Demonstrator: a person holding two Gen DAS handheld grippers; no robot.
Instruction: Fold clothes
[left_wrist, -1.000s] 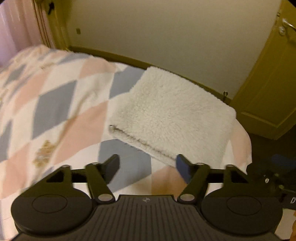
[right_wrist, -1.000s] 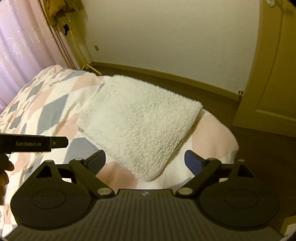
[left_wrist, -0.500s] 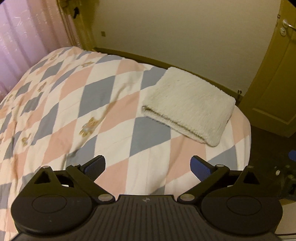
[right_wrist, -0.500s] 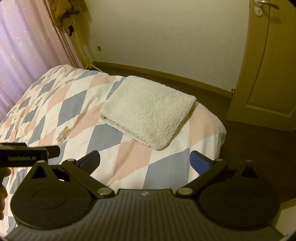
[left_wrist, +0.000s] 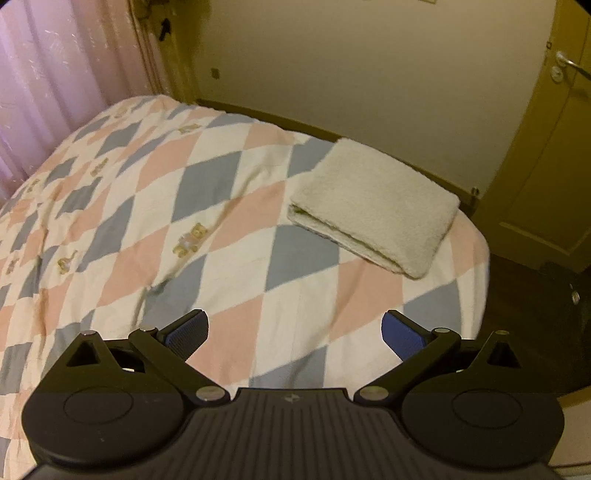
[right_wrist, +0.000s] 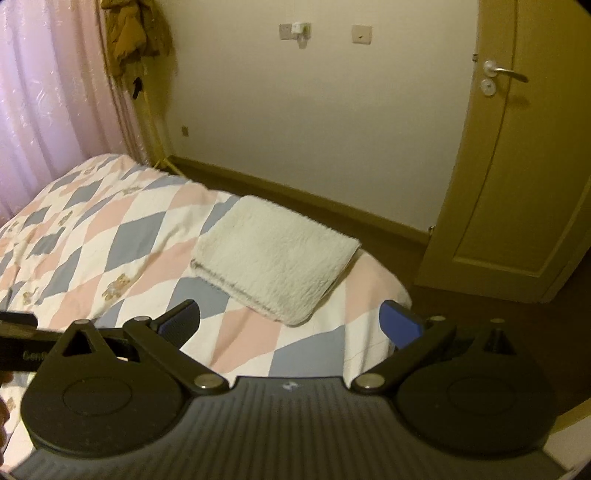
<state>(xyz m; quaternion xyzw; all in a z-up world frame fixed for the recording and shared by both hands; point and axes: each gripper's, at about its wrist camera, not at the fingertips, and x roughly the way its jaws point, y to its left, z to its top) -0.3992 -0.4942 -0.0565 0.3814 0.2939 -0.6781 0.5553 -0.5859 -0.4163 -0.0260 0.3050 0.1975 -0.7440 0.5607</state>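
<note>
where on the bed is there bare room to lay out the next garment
Most of the diamond-patterned quilt is bare: the wide stretch from the folded fleece across to the pink curtain, and the strip in front of the fleece. Only the corner nearest the door is taken, by the fleece.

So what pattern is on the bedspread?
The bedspread has pink, grey and white diamonds with small teddy bears; clearest in the left wrist view.
</note>
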